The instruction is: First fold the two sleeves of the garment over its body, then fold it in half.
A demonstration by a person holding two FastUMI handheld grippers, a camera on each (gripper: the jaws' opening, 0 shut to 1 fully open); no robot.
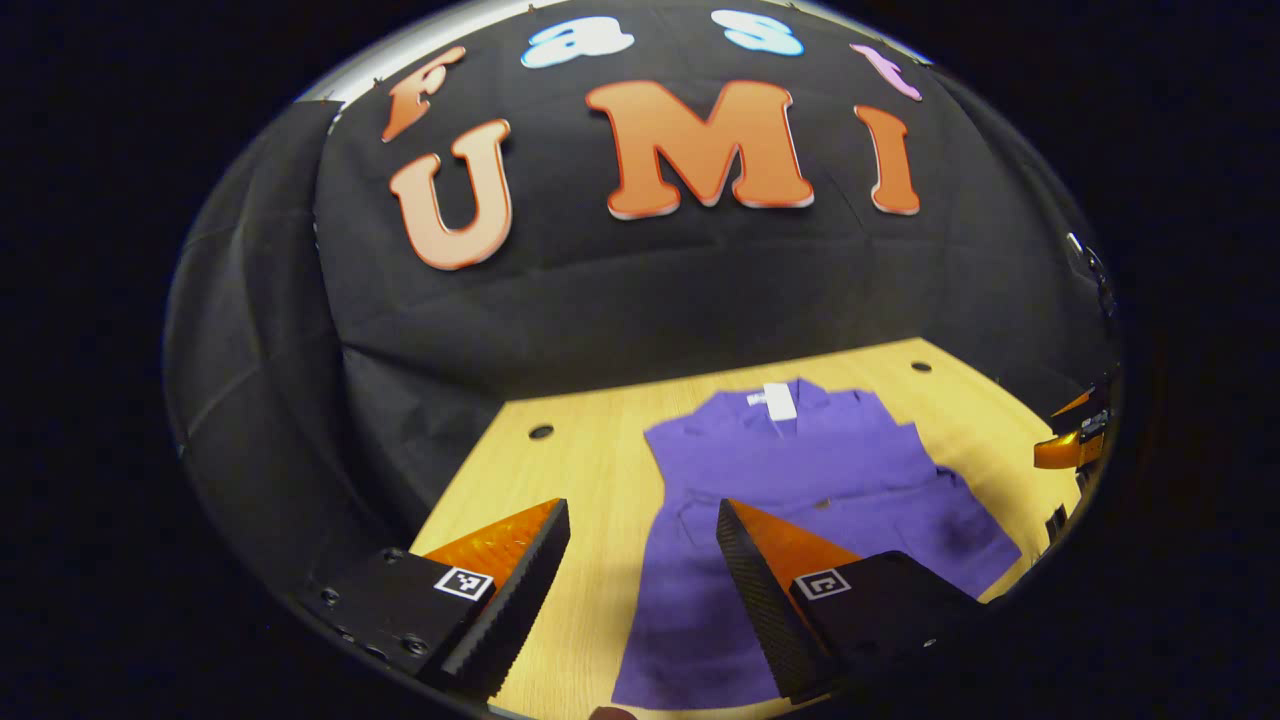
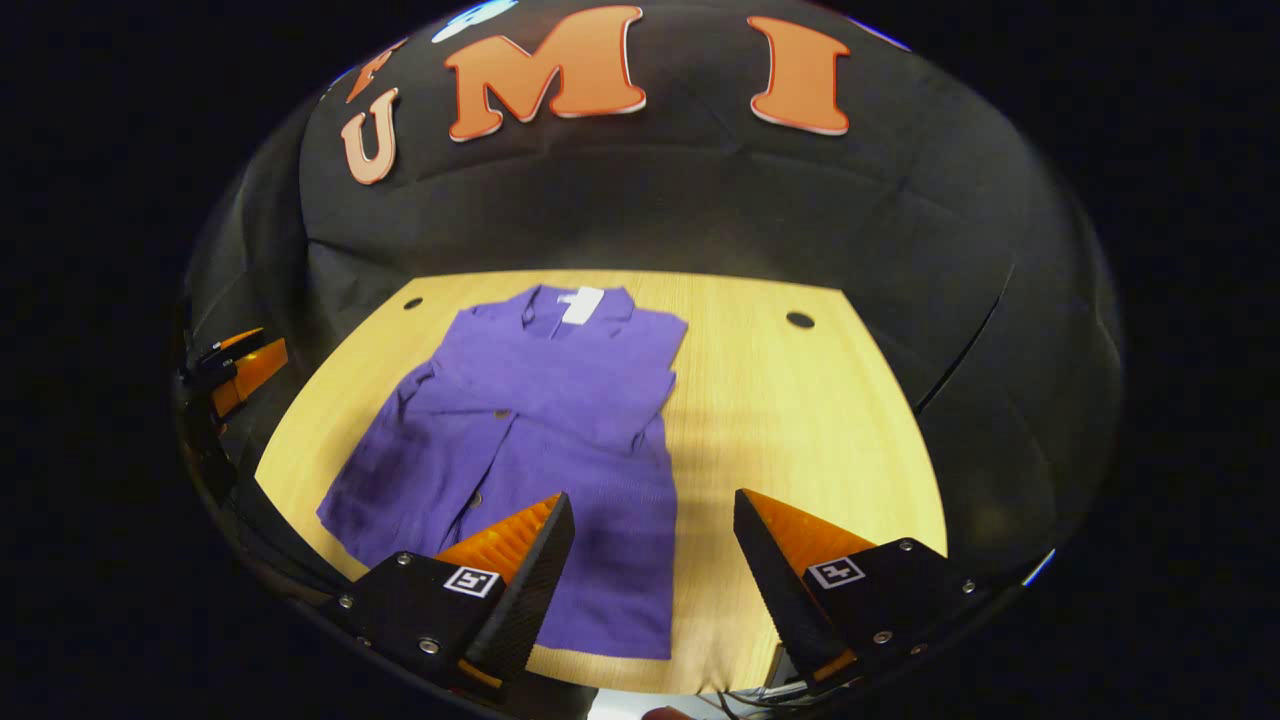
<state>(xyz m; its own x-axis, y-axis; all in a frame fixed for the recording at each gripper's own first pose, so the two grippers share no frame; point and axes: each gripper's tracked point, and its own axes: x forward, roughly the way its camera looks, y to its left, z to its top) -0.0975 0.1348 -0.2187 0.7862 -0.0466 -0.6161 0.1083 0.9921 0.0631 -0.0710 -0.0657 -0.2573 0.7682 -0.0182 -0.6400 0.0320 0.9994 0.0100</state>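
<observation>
Shirt (image 2: 540,440) lies flat on table (image 2: 800,420), collar far, sleeves apparently folded in. I hold left gripper (image 1: 640,590) and right gripper (image 2: 650,570) spread above hem corners, placed for the half-fold.

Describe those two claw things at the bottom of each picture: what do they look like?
Each is a two-finger gripper. The left gripper and right gripper both have wedge-shaped fingers tapering to a point, with ribbed inner faces. Each finger sits on a dark block fixed with small screws and carrying a little square black-and-white marker. No cables or sleeves are visible near them.
</observation>
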